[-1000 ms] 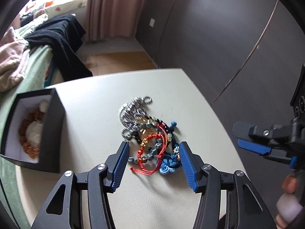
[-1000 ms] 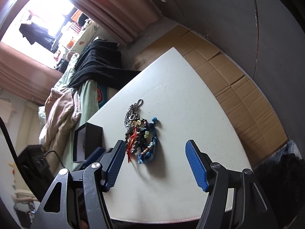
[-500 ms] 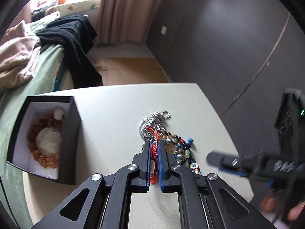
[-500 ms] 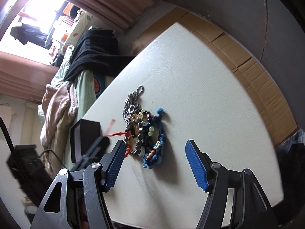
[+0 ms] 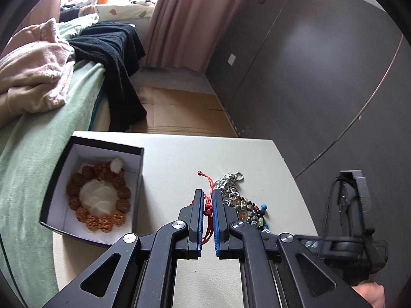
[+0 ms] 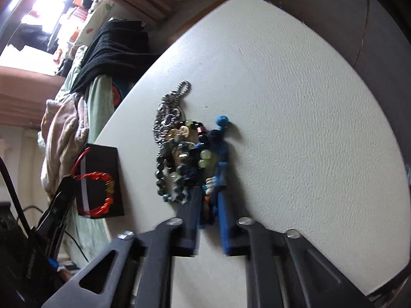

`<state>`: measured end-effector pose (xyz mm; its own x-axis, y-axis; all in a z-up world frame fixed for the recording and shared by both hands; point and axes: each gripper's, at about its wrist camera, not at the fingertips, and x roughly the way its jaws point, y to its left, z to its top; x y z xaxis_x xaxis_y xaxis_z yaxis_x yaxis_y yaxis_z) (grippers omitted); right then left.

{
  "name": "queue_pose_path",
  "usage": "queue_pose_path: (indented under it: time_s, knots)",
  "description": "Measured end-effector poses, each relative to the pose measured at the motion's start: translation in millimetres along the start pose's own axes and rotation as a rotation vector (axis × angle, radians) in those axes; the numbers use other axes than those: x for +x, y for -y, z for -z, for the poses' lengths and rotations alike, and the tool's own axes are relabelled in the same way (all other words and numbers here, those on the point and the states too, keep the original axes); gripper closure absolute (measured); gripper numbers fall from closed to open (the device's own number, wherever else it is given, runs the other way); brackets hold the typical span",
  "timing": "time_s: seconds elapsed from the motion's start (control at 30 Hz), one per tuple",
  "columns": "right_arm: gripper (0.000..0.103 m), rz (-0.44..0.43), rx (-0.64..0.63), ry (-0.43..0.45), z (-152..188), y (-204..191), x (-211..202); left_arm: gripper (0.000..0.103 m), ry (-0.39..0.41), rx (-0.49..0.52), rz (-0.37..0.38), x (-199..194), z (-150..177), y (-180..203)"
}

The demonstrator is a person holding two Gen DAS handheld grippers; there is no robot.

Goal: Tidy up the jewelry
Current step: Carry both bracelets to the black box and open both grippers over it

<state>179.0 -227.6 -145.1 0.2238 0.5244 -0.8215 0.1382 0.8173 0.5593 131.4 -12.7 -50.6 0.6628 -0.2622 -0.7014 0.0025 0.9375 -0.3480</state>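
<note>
A red cord bracelet (image 5: pixel 208 209) is pinched between the nearly closed blue pads of the left gripper (image 5: pixel 207 200), its knotted tail standing up past the fingertips. In the left wrist view only that cord and knot are seen; in the right wrist view the whole loop (image 6: pixel 99 192) is shown hanging off the table, with a few gold beads threaded on it, in front of the dark side of the black box (image 6: pixel 102 179).

The inside of the black box (image 5: pixel 64 159), hidden from the right camera, is revealed by the left wrist view: a white lining, and in it a ring of brown seed beads (image 5: pixel 99 200) laid around a white pad. The box sits on the cream table (image 5: pixel 174 159) to the left of the gripper, near the table's edge.

The remaining jewelry pile (image 6: pixel 185 148) lies on the table: a silver ball chain at the far end, dark green and pale bead strands in the middle, and a blue woven bracelet (image 6: pixel 218 148) along the right side. The right gripper (image 6: pixel 209 200) is brought nearly together around the near end of the blue woven bracelet, which lies between the pads; the frame is blurred there, so a firm hold cannot be confirmed.

A green bedspread (image 5: pixel 38 138) with pink and black clothes is seen beyond the table.
</note>
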Motion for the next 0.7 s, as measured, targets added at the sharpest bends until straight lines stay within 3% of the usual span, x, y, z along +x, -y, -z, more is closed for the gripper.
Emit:
queue_pose_path:
  time_s: [0.33,0.63,0.67,0.7]
  knots:
    - [0.093,-0.144,-0.083,0.189,-5,-13,-55,0.097,0.084,-0.064,0.01,-33,-12,-27]
    - [0.093,-0.234,-0.121,0.229,-1,-35,-63,0.096,0.151,-0.158,-0.002,-47,-22,-59]
    - [0.093,-0.24,-0.125,0.227,-1,-35,-64,0.092,0.139,-0.175,-0.005,-46,-24,-64]
    - [0.093,-0.248,-0.132,0.224,1,-38,-64,0.077,0.129,-0.19,-0.005,-45,-25,-68]
